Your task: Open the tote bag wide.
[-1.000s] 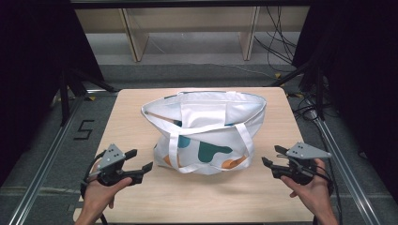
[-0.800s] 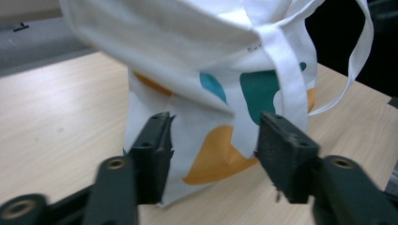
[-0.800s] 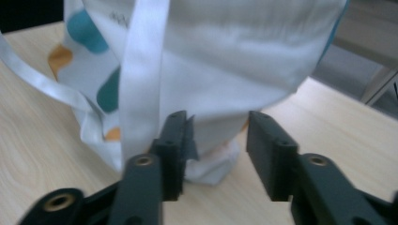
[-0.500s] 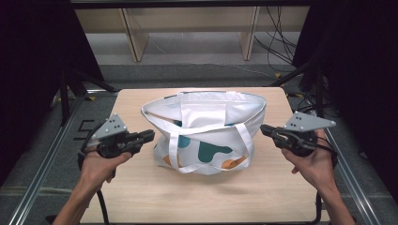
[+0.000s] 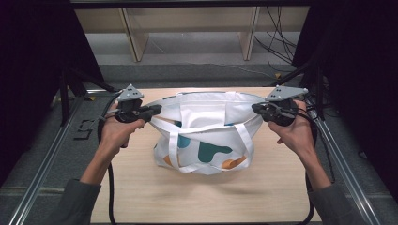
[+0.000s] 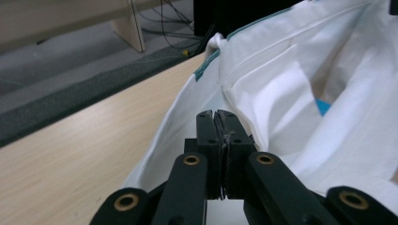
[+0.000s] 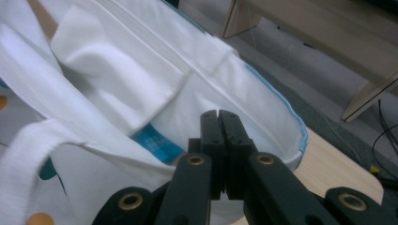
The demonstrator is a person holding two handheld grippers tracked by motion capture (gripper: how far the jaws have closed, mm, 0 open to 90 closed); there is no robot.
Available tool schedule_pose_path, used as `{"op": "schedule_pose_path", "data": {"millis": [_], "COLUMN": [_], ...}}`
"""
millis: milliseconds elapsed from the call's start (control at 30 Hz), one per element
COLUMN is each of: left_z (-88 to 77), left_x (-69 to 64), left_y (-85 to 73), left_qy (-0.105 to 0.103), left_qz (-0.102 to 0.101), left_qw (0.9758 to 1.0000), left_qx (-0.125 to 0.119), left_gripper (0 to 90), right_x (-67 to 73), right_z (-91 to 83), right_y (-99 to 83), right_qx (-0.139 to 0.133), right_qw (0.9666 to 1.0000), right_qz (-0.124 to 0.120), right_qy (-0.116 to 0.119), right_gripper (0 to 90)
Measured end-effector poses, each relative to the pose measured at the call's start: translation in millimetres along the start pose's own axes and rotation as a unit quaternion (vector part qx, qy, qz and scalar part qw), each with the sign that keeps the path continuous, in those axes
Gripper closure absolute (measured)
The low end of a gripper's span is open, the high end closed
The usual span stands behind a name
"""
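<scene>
Holding both sides of the tote bag (image 5: 206,133), I judge the work to be at its opening stage: the bag's mouth is spread, and nothing has yet gone in or come out as far as I can see.

Position: the bag lies at the centre of the table (image 5: 141,197), mouth toward 12 o'clock, handles draped toward 6 o'clock.

Left gripper (image 5: 157,109): at the bag's 9 o'clock edge. In the left gripper view its jaws are pressed together with a thin layer of white cloth (image 6: 220,140) pinched between them, so I read it as clamped on the bag's rim.

Right gripper (image 5: 255,108): at the bag's 3 o'clock edge. In the right gripper view its jaws are likewise closed tight at the rim (image 7: 281,117); cloth appears caught between them, though less plainly.

Done: both edges reached and gripped. Left: whatever the open mouth serves, be it spreading wider, lifting or folding. I cannot tell which.
</scene>
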State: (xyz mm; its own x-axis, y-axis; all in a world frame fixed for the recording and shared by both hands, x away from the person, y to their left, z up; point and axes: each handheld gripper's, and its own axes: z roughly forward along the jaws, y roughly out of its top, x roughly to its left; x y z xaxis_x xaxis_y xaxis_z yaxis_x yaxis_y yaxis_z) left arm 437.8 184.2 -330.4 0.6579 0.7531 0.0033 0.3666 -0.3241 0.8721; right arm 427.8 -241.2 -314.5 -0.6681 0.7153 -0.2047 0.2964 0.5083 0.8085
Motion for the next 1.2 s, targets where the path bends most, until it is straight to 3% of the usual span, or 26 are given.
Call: {"op": "schedule_pose_path", "data": {"millis": [67,133,167,233,267,333,400,467,500,567,633,700,733,800,833,867,967,1033,1067,1133,1200], "left_z": [9.1,18.8,22.2,29.5,35.1,42.2,52.3,56.0,65.0,69.2,67.9,67.8,67.5,67.9,67.1,67.5,63.6,59.1,55.4,48.5,45.0], "left_x": [4.9,11.7,15.5,18.8,20.0,21.8,22.7,23.8,27.1,26.5,24.8,24.0,23.2,20.1,20.0,18.1,17.1,13.8,12.7,10.6,3.9], "left_y": [-8.8,-20.4,-26.0,-37.2,-45.9,-58.3,-75.5,-81.6,-98.5,-107.3,-109.9,-112.0,-112.8,-113.1,-112.8,-112.3,-110.8,-109.2,-107.4,-102.7,-96.0], "left_qy": [0.001,0.01,0.009,0.005,0.002,0.0,0.0,-0.002,-0.01,-0.014,-0.011,-0.014,-0.013,-0.008,-0.008,-0.005,-0.004,0.001,0.0,-0.008,-0.016], "left_qz": [-0.017,-0.018,-0.014,-0.03,-0.037,-0.028,-0.034,-0.041,-0.063,-0.077,-0.071,-0.078,-0.07,-0.066,-0.06,-0.069,-0.056,-0.06,-0.064,-0.064,-0.057], "left_qw": [0.9998,0.9994,0.999,0.9984,0.9978,0.9966,0.9936,0.9933,0.9921,0.9922,0.9934,0.9933,0.9937,0.9943,0.9943,0.9942,0.9942,0.9952,0.9954,0.9963,0.997], "left_qx": [0.01,0.029,0.041,0.049,0.056,0.078,0.107,0.108,0.108,0.097,0.089,0.084,0.087,0.084,0.088,0.083,0.091,0.078,0.071,0.057,0.049], "left_gripper": [87.9,88.0,88.0,88.5,88.5,88.8,88.8,89.4,89.6,89.7,89.7,89.7,89.8,89.8,89.8,89.8,89.7,89.1,87.2,84.9,84.5], "right_x": [-1.7,-0.4,0.8,5.0,5.7,9.7,12.1,13.8,16.2,19.5,23.9,31.5,33.4,39.0,39.5,40.9,38.0,38.2,34.4,31.0,25.5], "right_z": [5.8,14.6,19.4,29.6,33.1,44.0,52.5,59.4,63.0,66.9,69.1,74.1,75.8,79.7,80.7,82.4,77.4,73.7,69.3,57.8,50.5], "right_y": [-8.2,-19.6,-25.2,-37.4,-41.6,-54.9,-65.0,-75.1,-82.0,-88.5,-95.3,-106.5,-110.4,-121.1,-124.4,-126.2,-118.3,-114.9,-111.4,-103.1,-92.8], "right_qx": [0.012,0.032,0.038,0.056,0.063,0.077,0.085,0.095,0.098,0.091,0.103,0.108,0.108,0.1,0.104,0.094,0.12,0.104,0.097,0.079,0.042], "right_qw": [0.9998,0.9991,0.999,0.9982,0.9977,0.9964,0.9958,0.9944,0.9932,0.9934,0.9923,0.9912,0.9912,0.9919,0.9907,0.9918,0.9893,0.992,0.9926,0.9931,0.997], "right_qz": [0.013,0.017,0.011,0.011,0.008,0.016,0.017,0.026,0.04,0.048,0.039,0.043,0.038,0.046,0.053,0.058,0.038,0.043,0.041,0.065,0.044], "right_qy": [0.008,0.022,0.022,0.02,0.024,0.031,0.03,0.039,0.048,0.051,0.055,0.064,0.066,0.063,0.07,0.065,0.073,0.057,0.06,0.059,0.049], "right_gripper": [90.0,90.0,90.0,90.0,90.0,90.0,90.0,90.0,90.0,90.0,90.0,90.0,90.0,90.0,90.0,90.0,90.0,90.0,89.6,88.1,88.2]}}
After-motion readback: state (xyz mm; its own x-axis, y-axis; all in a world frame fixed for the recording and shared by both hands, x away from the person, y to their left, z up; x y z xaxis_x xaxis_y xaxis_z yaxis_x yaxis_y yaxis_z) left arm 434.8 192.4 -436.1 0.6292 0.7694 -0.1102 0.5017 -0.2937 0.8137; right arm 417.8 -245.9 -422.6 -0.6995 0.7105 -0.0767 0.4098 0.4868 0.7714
